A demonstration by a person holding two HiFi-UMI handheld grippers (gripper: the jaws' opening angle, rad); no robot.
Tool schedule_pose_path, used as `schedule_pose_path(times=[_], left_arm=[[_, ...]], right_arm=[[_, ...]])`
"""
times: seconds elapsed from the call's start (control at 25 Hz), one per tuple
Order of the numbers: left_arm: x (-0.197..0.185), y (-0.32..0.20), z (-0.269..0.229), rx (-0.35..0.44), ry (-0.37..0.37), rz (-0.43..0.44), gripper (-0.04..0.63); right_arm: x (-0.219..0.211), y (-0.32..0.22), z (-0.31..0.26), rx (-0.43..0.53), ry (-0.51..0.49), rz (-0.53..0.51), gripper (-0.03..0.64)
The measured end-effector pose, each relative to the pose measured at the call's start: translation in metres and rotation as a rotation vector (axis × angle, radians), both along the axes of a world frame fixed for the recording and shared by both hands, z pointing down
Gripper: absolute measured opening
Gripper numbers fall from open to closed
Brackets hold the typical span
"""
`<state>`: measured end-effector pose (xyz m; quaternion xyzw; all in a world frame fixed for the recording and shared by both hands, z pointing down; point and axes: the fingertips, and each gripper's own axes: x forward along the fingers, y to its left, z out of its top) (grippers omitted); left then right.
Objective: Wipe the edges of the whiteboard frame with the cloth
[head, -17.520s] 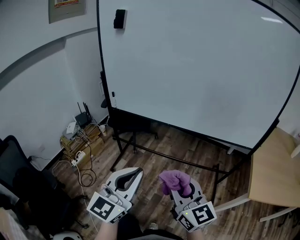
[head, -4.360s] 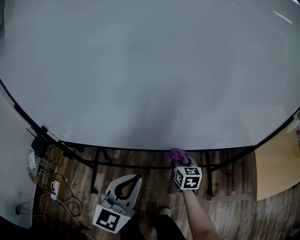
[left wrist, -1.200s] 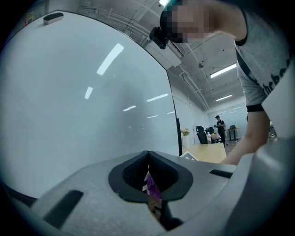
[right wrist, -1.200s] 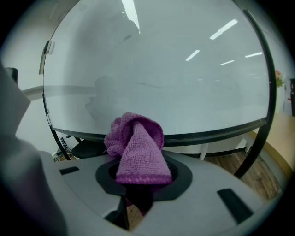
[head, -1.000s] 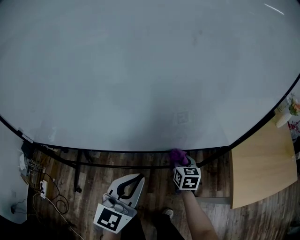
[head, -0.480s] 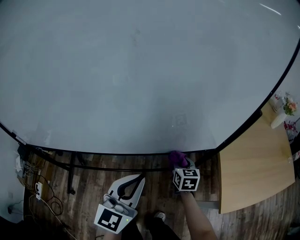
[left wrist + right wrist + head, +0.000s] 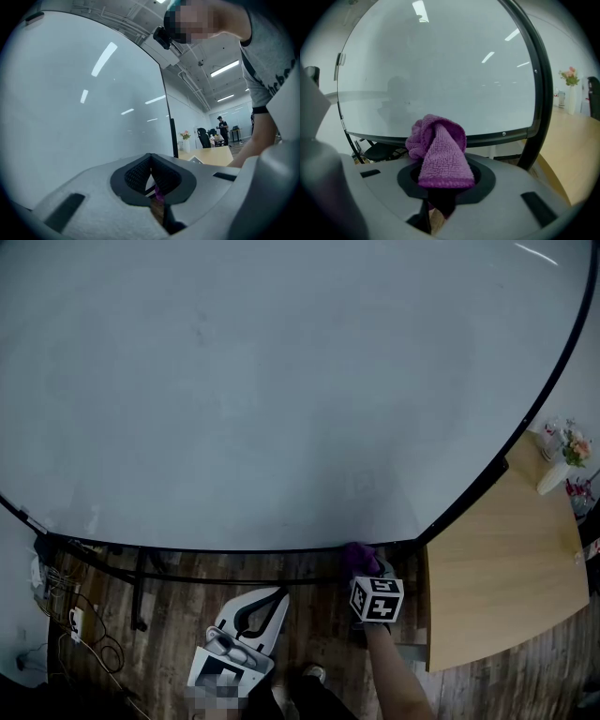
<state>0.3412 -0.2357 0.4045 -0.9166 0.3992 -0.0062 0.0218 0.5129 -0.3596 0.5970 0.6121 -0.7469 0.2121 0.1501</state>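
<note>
The left gripper (image 7: 275, 598) hangs low and near, away from the board. Its jaws are pressed together with nothing in them. To its right, the right gripper (image 7: 367, 570) has its jaws pinching the purple cloth (image 7: 358, 556). The cloth touches the black bottom edge of the whiteboard frame (image 7: 187, 550). Since a moment ago the cloth has slid right, closer to the frame's bottom right corner. The wooden tabletop (image 7: 497, 587) sits just past that corner.
</note>
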Motion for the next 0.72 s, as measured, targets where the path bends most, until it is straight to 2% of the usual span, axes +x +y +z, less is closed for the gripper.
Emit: schedule_pose_path(times=[0.72], left_arm=[[0.049, -0.008, 0.000, 0.007, -0.020, 0.025, 0.017]], right_arm=[[0.099, -0.003, 0.002, 0.003, -0.003, 0.143, 0.091]])
